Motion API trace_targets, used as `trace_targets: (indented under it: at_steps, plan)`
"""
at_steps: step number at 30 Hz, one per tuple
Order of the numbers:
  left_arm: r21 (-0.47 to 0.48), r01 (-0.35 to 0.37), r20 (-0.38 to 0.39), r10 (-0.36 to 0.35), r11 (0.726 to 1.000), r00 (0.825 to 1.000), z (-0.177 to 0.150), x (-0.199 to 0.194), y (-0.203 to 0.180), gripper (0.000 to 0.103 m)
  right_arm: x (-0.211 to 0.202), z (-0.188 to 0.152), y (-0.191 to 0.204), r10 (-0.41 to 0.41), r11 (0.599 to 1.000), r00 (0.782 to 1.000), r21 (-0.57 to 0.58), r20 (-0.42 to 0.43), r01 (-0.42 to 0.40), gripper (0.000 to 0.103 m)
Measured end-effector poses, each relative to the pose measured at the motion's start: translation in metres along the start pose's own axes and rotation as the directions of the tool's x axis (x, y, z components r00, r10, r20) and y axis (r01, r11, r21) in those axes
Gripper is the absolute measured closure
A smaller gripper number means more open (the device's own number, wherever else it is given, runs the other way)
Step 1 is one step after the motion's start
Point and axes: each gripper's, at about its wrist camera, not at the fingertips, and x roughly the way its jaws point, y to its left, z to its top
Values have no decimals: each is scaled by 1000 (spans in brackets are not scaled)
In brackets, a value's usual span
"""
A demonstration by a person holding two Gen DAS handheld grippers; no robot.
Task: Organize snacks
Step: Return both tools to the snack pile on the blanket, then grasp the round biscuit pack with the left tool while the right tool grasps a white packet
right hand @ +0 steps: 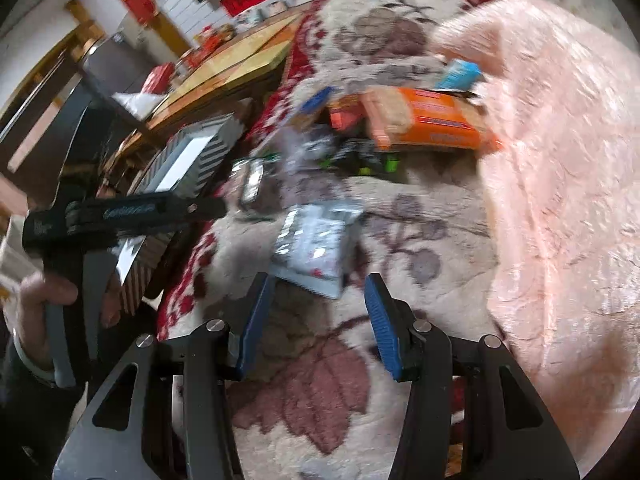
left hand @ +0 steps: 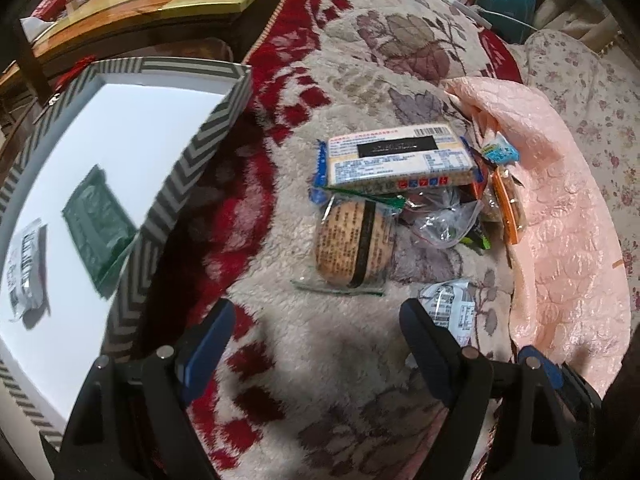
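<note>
Silver packet (right hand: 312,246) lies just ahead of my right gripper (right hand: 318,312), half-open, empty; my left gripper (left hand: 316,344), wide, empty. Fleecy blanket (right hand: 360,420) may snag.

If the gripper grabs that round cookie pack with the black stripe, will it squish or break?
The round cookie pack looks like stiff biscuits in thin clear wrap, so a hard squeeze would probably crack them. The shiny film may slip. Lying flat on the fluffy blanket, it likely won't roll.

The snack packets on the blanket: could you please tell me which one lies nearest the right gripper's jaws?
The silver-white foil packet, lying alone just ahead of the open right gripper; the orange packet and the others sit piled farther away.
</note>
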Motion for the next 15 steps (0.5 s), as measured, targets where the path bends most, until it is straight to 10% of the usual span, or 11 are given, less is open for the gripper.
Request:
trace_targets:
  at_steps: [15]
  plan:
    - [92, 9, -41, -5, 996, 999, 25, 43, -18, 16, 31, 16, 0, 2, 998, 999, 57, -35, 0, 50]
